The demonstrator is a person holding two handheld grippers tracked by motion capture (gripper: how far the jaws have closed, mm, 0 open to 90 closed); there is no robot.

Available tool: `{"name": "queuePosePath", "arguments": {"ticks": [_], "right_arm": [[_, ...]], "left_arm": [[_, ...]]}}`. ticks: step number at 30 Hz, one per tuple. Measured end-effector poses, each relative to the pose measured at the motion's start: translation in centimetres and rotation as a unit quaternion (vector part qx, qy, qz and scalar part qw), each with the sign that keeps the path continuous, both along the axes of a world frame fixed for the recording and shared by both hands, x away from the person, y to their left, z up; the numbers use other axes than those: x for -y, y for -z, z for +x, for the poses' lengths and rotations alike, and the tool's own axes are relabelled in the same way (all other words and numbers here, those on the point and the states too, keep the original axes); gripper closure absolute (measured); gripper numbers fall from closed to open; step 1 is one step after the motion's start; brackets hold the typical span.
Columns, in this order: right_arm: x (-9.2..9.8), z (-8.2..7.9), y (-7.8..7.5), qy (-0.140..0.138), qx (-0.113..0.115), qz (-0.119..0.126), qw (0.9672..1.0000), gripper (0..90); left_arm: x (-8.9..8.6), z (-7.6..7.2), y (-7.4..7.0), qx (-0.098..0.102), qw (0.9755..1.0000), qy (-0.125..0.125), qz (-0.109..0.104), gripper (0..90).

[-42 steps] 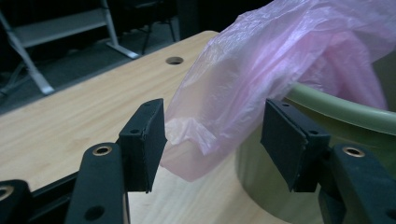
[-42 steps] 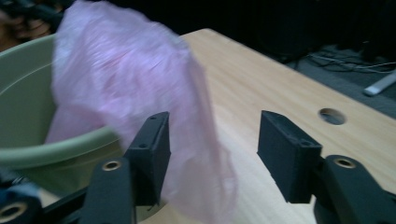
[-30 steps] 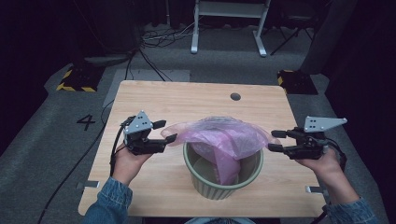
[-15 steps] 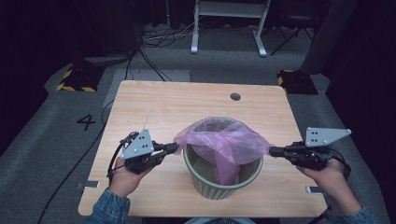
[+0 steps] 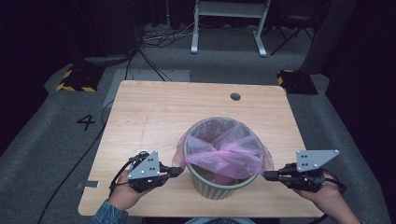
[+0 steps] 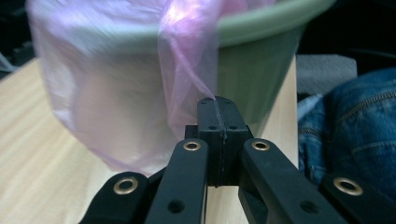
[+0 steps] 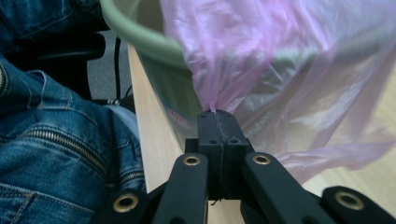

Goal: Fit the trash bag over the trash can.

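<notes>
A green bin (image 5: 219, 179) stands near the table's (image 5: 154, 112) near edge, a pink bag (image 5: 224, 156) draped over its rim. The left gripper (image 5: 180, 171), at the bin's left, is clamped on the bag's edge; the right gripper (image 5: 267, 175), at its right, pinches the opposite edge.

A translucent pink plastic bag (image 5: 224, 156) drapes a pale sage-green bin (image 5: 219, 186) on a light wood-grain table (image 5: 154, 112). Black grippers carry grey plates; the sleeve (image 5: 109, 215) is blue denim.
</notes>
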State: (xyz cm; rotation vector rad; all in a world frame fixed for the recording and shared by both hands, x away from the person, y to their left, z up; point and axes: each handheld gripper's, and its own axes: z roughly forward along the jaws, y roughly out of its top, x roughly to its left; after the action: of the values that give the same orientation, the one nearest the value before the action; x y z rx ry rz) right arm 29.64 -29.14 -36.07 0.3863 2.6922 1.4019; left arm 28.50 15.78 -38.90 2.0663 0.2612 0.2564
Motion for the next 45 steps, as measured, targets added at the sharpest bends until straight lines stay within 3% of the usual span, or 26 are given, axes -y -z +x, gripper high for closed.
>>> {"name": "queuePosePath", "arguments": {"ticks": [5,8,15,20,25,33,37,41,45], "right_arm": [[0.2,0.8,1.7,0.007,-0.034,0.004,0.9994,90.0],[0.4,1.0,2.2,0.007,-0.041,0.013,0.999,90.0],[0.1,1.2,3.1,0.008,-0.044,-0.016,0.9989,90.0],[0.0,1.6,4.0,0.006,-0.063,-0.016,0.9978,90.0],[-0.2,1.4,4.1,0.005,-0.06,-0.021,0.9979,90.0],[-0.3,2.2,5.6,0.006,-0.081,-0.03,0.9962,90.0],[-0.6,2.0,5.8,0.004,-0.084,-0.033,0.9959,90.0],[-0.9,1.7,6.4,0.012,-0.075,-0.062,0.9952,89.9],[-0.3,2.3,7.6,0.029,-0.091,-0.069,0.993,89.9]], "left_arm": [[-0.2,0.5,0.9,-0.024,0.9996,0.008,-0.012,90.0],[-0.3,0.6,1.0,-0.029,0.9994,0.011,-0.015,90.0],[-0.1,0.5,0.7,-0.024,0.9994,0.018,-0.019,90.0],[0.3,0.4,0.7,-0.024,0.9991,0.031,-0.015,90.0],[-0.1,0.4,1.1,-0.031,0.9988,0.033,-0.021,90.0],[0.9,-0.1,0.9,-0.023,0.9984,0.052,0.0,90.0],[0.7,0.2,1.3,-0.033,0.9982,0.049,0.002,90.0],[0.5,0.8,2.6,-0.046,0.9979,0.031,0.034,90.0],[-0.4,1.5,3.7,-0.068,0.9972,0.015,0.025,90.0]]}}
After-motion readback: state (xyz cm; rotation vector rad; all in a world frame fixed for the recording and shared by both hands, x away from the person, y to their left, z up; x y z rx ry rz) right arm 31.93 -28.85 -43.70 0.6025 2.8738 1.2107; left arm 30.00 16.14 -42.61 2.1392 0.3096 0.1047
